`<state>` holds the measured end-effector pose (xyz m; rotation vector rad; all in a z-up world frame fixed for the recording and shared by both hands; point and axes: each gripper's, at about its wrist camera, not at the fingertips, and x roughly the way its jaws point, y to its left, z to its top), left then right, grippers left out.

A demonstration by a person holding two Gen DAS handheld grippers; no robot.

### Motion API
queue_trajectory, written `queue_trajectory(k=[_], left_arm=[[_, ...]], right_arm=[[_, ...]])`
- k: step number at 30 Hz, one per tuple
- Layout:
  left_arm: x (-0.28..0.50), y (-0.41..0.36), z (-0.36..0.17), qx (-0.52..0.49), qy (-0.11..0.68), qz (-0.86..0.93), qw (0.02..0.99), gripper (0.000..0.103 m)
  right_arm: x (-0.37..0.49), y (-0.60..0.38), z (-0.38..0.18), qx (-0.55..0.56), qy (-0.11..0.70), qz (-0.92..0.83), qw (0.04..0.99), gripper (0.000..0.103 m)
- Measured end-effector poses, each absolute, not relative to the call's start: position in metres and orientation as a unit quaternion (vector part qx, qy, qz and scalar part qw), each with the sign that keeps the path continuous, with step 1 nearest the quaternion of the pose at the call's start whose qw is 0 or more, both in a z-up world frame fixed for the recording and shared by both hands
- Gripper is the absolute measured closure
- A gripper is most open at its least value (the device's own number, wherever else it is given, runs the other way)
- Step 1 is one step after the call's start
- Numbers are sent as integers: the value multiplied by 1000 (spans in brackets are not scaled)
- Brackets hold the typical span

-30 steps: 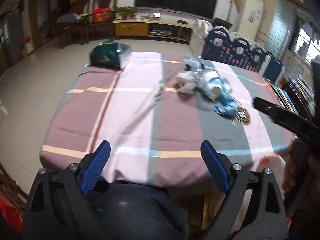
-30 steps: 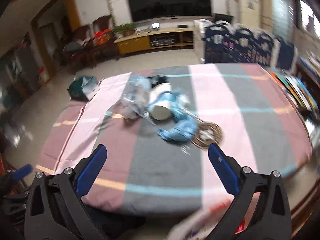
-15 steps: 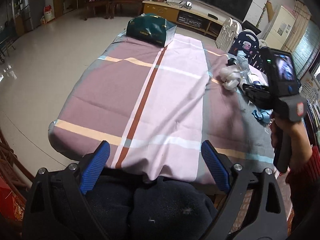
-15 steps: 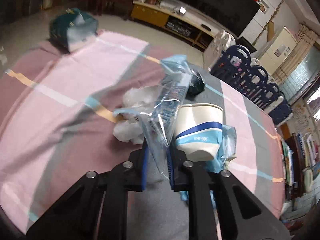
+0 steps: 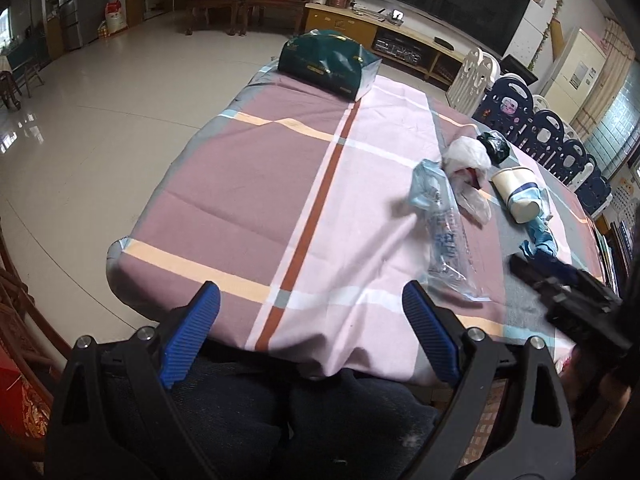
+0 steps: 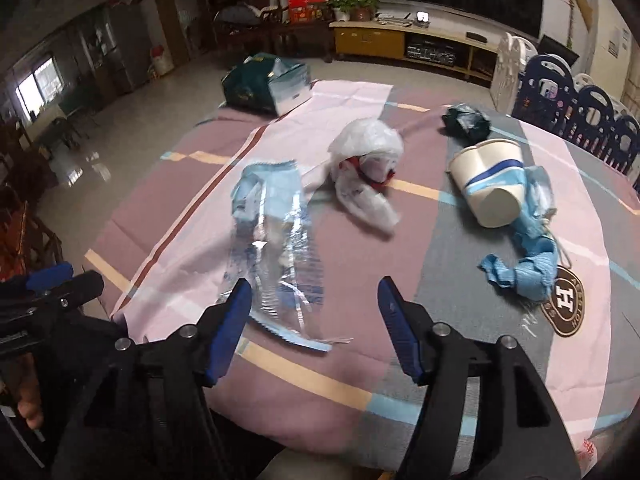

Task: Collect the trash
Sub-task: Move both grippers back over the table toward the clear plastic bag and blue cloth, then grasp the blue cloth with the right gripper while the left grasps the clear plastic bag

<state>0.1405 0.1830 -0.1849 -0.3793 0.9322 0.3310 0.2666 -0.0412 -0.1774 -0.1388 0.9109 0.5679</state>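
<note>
Trash everywhere ahead of my right hand-held gripper, spread over the striped cloth of the table. Its jaws are opening now, about halfway, and nothing is pinched between the pads; the clear plastic wrapper lies flat on the cloth just beyond the tips, its near edge reaching in between the two fingers. That wrapper looks featherlight, thin and crinkly, slick too, so I judge a pinch on its serrated near edge or a bunched fold will hold better than a flat bite. Further out sits a crumpled white plastic bag, soft and airy, easy to grab anywhere on the bulge. Off to the right of the fingers lies a paper cup on its side, light but crushable, best taken by the rim, and touching it a blue wad of cloth or tissue, limp. A dark crumpled packet rests farthest away. My left hand-held gripper hangs wide apart and empty near the table's near edge, well short of the trash.
</note>
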Motion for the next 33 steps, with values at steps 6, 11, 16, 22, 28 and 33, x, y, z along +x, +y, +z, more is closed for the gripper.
queue_trajectory(k=[6,11,16,22,28,33], left_arm=[[144,186,-194,-195,452,155,856,11],[150,176,-189,-196,452,134,860,10],[168,161,-185,-199,457,109,860,10],[210,129,-184,-198,467,91,857,7],[250,90,-208,-200,457,105,860,7],[248,70,-211,-164,416,98,889,10]], right_arm=[[331,-134,-187,-5,447,69,892,37],[373,-168,-225,55,502,27,863,38],[356,-153,-228,51,500,79,861,67],[289,-148,-219,48,510,155,844,68],[251,-145,-217,-5,506,148,850,68],[249,-155,-205,-27,488,134,862,66]])
